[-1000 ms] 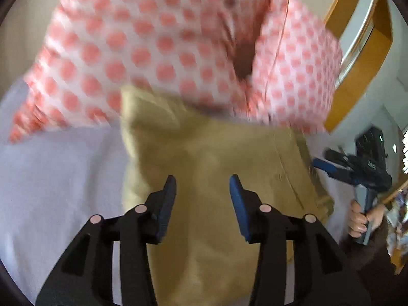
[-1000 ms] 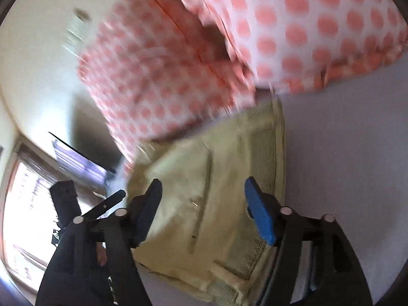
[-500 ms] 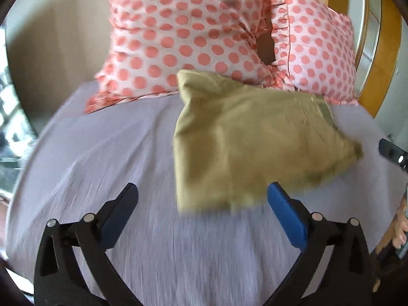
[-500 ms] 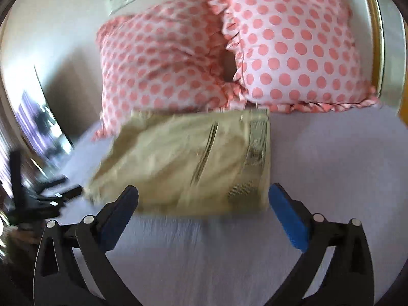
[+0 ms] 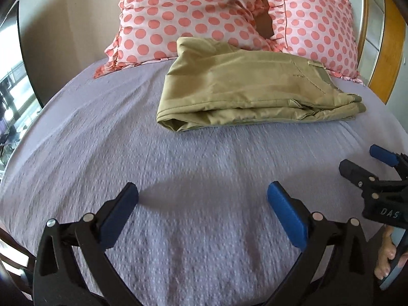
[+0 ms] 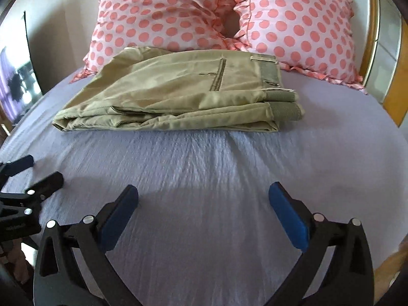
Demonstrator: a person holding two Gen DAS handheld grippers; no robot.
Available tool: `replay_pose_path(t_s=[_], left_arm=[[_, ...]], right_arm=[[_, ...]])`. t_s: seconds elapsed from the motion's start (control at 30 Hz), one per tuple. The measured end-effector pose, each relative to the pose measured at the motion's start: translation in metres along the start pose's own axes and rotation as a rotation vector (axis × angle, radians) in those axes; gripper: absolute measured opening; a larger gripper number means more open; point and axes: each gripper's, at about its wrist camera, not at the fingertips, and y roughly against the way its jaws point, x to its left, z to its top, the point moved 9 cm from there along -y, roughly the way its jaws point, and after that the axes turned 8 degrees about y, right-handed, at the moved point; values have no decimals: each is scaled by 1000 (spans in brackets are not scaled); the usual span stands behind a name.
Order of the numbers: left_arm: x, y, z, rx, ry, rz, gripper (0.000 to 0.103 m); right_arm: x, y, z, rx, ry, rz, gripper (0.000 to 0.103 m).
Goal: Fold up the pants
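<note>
**Khaki pants folded at the head of the bed, both tongs wide**

The pants lie in a folded stack on the lilac bed cover, up at the head end, their far edge touching the two polka-dot pillows. The waistband sits toward the bed's right side. The left gripper hangs over bare cover near the foot edge, jaws spread wide, gripping nothing. The right gripper is beside it, just as wide, empty too. Both are well apart from the pants.
</note>
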Motion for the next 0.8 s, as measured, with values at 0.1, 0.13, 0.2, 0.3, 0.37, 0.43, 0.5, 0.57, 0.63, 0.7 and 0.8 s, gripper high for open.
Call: replay_pose_path(t_s=[0.1,0.13,0.2,0.3,0.37,0.43,0.5,0.57,0.63,0.7,0.8], left_arm=[[0,0,-1,-21,3,-2,101],[0,0,-1,-30,4,-1,101],[0,1,-1,-41,3,-3,101],[0,1,-1,-45,1,-4,101],[-1,1,-1,-44,1,-3,101],[-1,1,-2,-44,1,-3,101],[-1,1,-1,-44,1,-3,101],[-1,1,-1,-43,2,-3,101],[-1,1,-2,-44,1,-2,101],[-1,1,-1,-44,2,-3,101],[-1,1,-1,-44,2,-2,101]], right_arm=[[-1,1,-2,-13,-20,-21,102],[-1,1,-2,-17,-24,-26,102],[-1,1,-2,-23,-29,-32,102],[-2,1,-2,-25,-32,-36,102],[-2,1,-2,-24,-33,-37,102],[-2,2,-1,-24,-31,-36,102],[-2,2,-1,-24,-32,-36,102],[-2,2,-1,-23,-31,-35,102],[-2,1,-1,-22,-32,-36,102],[-2,2,-1,-23,-32,-35,102],[-2,1,-1,-22,-32,-36,102]])
